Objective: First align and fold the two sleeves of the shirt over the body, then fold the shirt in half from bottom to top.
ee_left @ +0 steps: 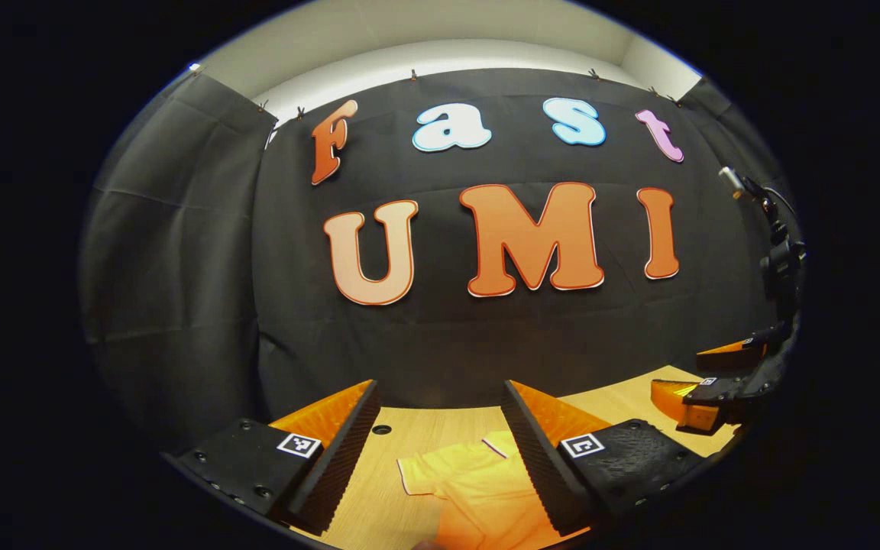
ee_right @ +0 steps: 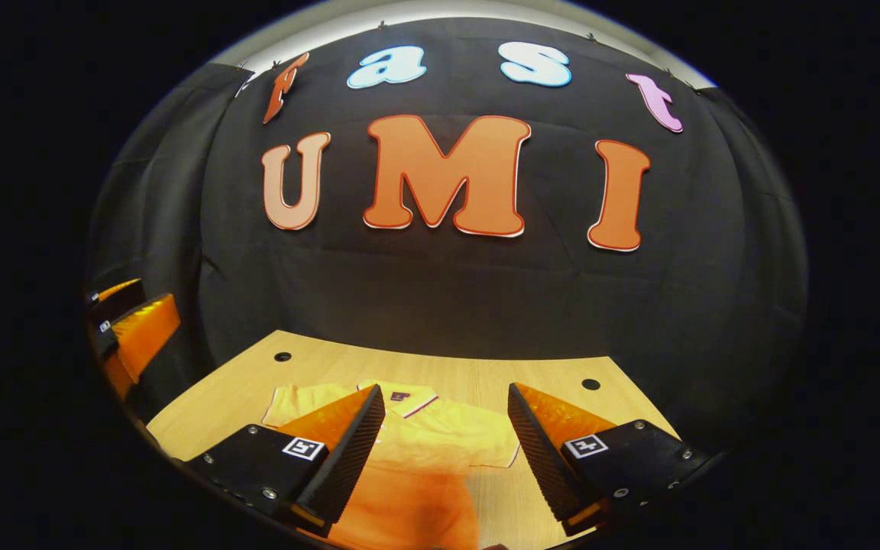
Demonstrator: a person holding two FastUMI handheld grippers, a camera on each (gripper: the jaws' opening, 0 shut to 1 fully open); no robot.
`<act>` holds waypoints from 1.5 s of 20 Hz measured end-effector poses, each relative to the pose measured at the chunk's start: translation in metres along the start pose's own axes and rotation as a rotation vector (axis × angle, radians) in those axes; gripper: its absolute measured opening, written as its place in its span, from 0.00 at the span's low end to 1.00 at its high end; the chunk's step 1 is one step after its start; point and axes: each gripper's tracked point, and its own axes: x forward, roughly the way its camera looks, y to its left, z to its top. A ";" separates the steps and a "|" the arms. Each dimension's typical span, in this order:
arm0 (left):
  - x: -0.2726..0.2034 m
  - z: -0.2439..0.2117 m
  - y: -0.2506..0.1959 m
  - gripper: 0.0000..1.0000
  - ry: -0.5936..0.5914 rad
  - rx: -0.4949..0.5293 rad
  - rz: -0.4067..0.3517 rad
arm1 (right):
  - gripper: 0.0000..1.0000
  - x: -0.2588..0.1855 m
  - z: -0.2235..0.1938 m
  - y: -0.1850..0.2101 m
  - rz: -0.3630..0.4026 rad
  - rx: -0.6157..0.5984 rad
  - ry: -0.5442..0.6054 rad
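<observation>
- Wooden table (ee_right: 486, 374) is filling the booth floor ahead of the black cloth wall; two small dark round holes are showing near its far edge in the right gripper view.
- Shirt (ee_right: 440, 439) is lying flat on the table, orange-yellow, short-sleeved, collar end pointing toward the wall. Thin dark-and-white trim is edging the collar and the sleeve hems; a small dark tag is sitting at the neck.
- In the left gripper view, the shirt (ee_left: 470, 477) is showing one sleeve spread out sideways on the wood, hem trimmed, not folded over the body. Lower part of the cloth is looking blurred.
- Left gripper (ee_left: 440, 451) is hovering above the table, fingers standing wide apart, gripping nothing; the shirt is lying below in the gap.
- Right gripper (ee_right: 446, 451) is likewise hanging over the shirt, fingers spread wide, nothing between them.
- The right gripper (ee_left: 707, 382) is also appearing at the far right edge of the left gripper view, above the table.
</observation>
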 end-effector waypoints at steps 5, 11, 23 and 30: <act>-0.011 0.003 0.022 0.98 -0.010 0.009 0.083 | 0.98 0.026 -0.011 -0.017 -0.003 -0.011 0.055; -0.027 0.002 0.034 0.98 -0.009 0.025 0.160 | 0.98 0.062 -0.048 -0.041 0.005 0.045 0.257; -0.035 -0.003 0.034 0.98 0.038 0.074 0.164 | 0.99 0.132 -0.127 -0.072 -0.013 0.112 0.631; -0.040 -0.017 0.041 0.99 0.070 0.067 0.173 | 0.98 0.155 -0.205 -0.096 -0.024 0.028 0.868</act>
